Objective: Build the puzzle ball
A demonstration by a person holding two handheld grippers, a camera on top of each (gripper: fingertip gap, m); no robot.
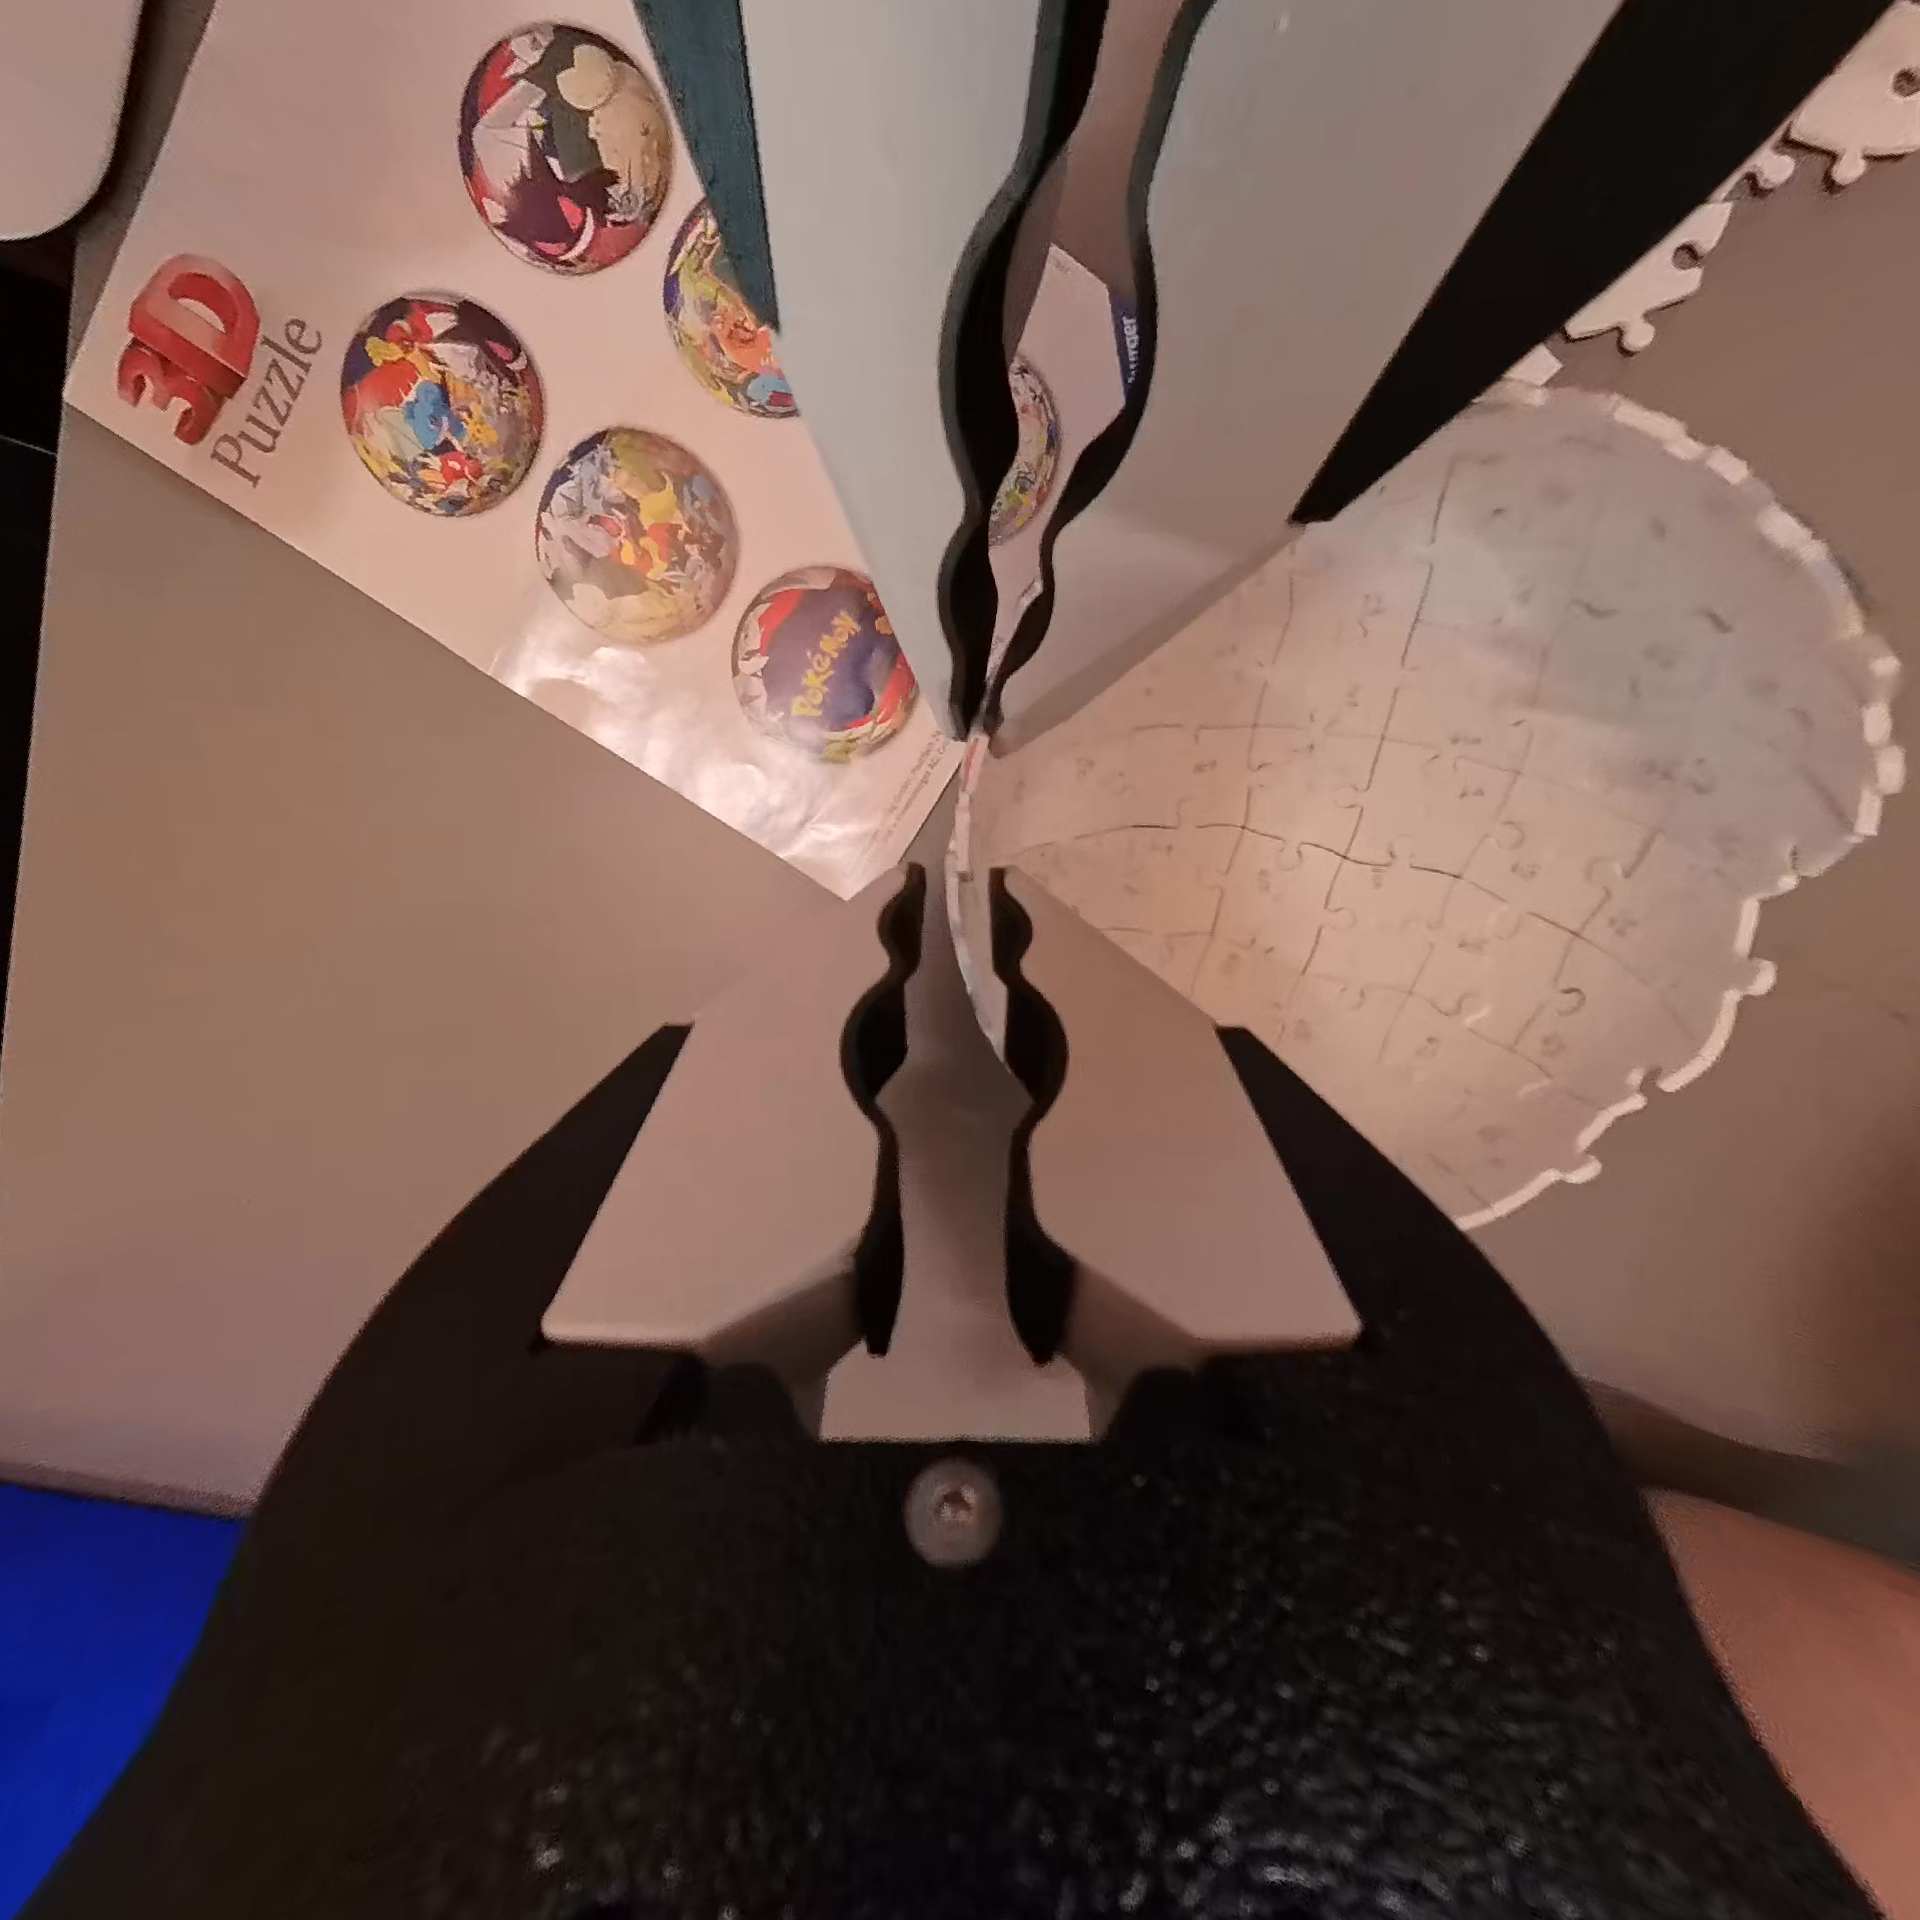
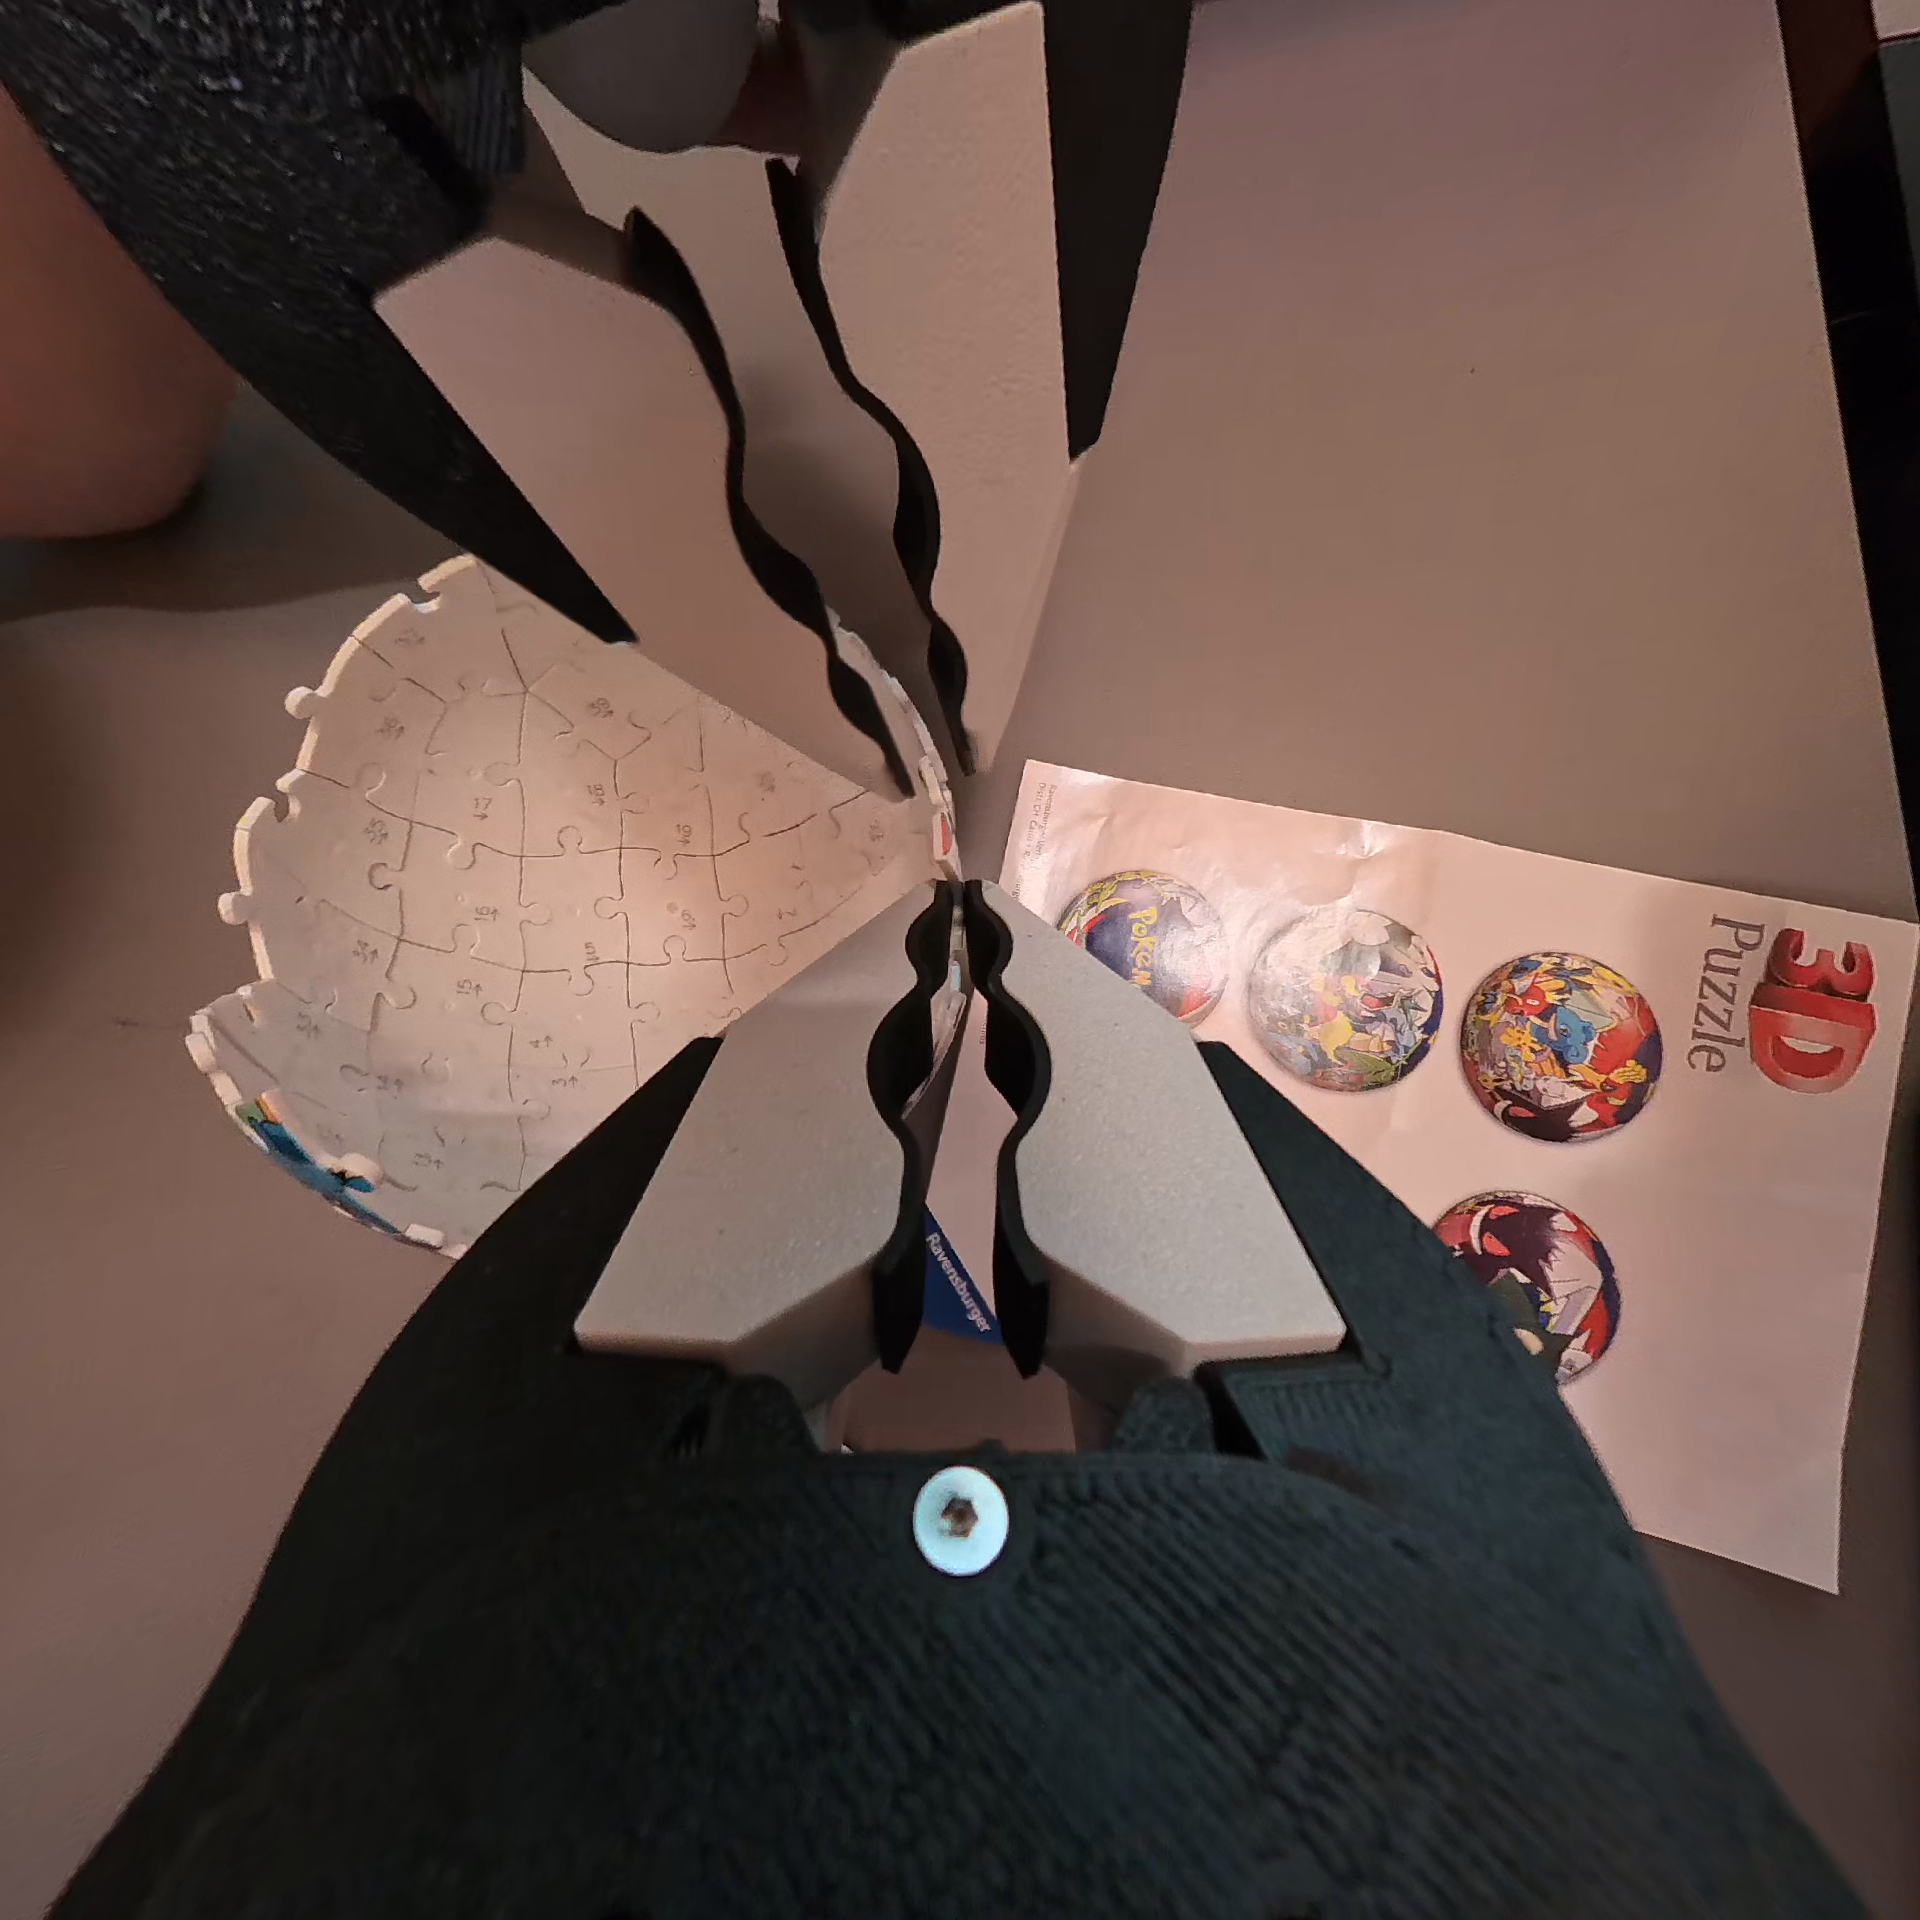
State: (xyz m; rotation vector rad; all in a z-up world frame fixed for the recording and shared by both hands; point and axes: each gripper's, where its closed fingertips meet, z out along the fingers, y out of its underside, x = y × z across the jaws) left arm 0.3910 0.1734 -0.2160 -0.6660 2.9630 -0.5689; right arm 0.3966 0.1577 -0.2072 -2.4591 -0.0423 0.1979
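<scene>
The half-built puzzle ball (image 1: pixel 1507 810) is an open shell lying on its side, its white numbered inside facing both cameras; it also shows in the right wrist view (image 2: pixel 499 914). My left gripper (image 1: pixel 954 881) is shut on the shell's rim, one finger inside and one outside. My right gripper (image 2: pixel 960 889) faces it tip to tip and is shut on a thin piece (image 2: pixel 950 987) at the same stretch of rim. Each gripper shows from the top in the other's view, the right one (image 1: pixel 974 717) and the left one (image 2: pixel 935 774). I cannot tell whether the piece is joined.
A printed leaflet (image 1: pixel 436 436) with pictures of several balls lies flat on the grey table beside the grippers, also in the right wrist view (image 2: pixel 1507 1091). A strip of joined white pieces (image 1: pixel 1714 239) lies beyond the shell. A blue surface (image 1: pixel 94 1579) lies below the table edge. My two grippers' fingertips are within a few centimetres of each other.
</scene>
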